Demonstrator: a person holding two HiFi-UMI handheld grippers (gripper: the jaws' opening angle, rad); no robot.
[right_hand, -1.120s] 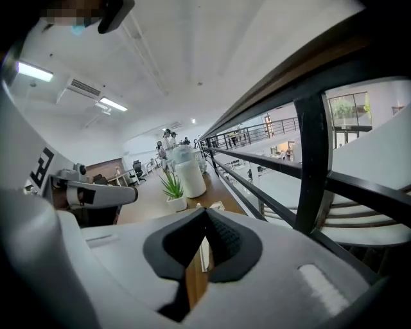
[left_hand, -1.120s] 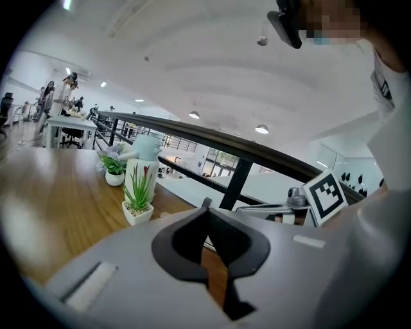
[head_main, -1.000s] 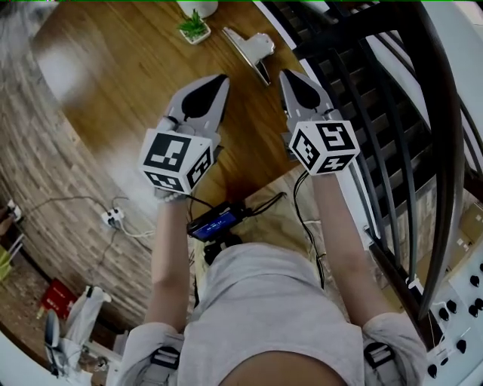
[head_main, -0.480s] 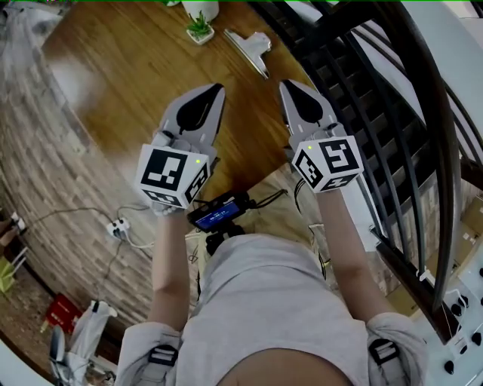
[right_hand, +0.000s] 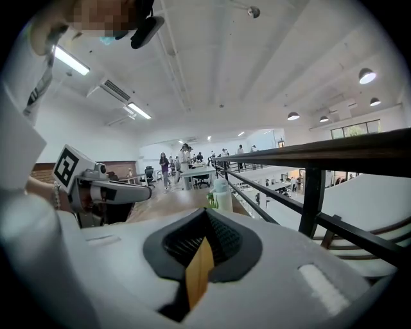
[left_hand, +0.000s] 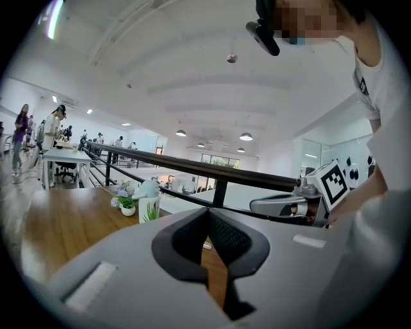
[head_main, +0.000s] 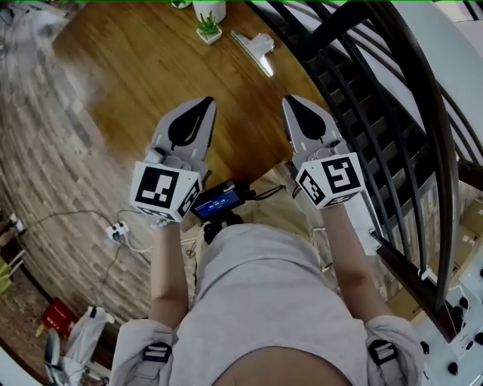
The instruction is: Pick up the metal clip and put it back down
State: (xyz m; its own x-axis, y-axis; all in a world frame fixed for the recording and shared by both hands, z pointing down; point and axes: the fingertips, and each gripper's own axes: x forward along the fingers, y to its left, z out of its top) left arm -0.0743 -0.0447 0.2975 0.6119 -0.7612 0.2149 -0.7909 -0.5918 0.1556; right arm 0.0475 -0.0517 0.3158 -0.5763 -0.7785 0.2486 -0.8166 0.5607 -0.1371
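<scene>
Both forearms reached forward from the body, side by side, above the near edge of the wooden table (head_main: 128, 75). The left gripper (head_main: 202, 105) and the right gripper (head_main: 290, 102) pointed ahead, almost level, a little apart from each other. Each one had its jaws pressed together, with nothing between them. The metal clip (head_main: 255, 48) lay on the table, well ahead of both tips, near a small potted plant (head_main: 209, 29) and close to the black railing (head_main: 355, 83).

white pot (head_main: 210, 9) is cut off at top.
</scene>
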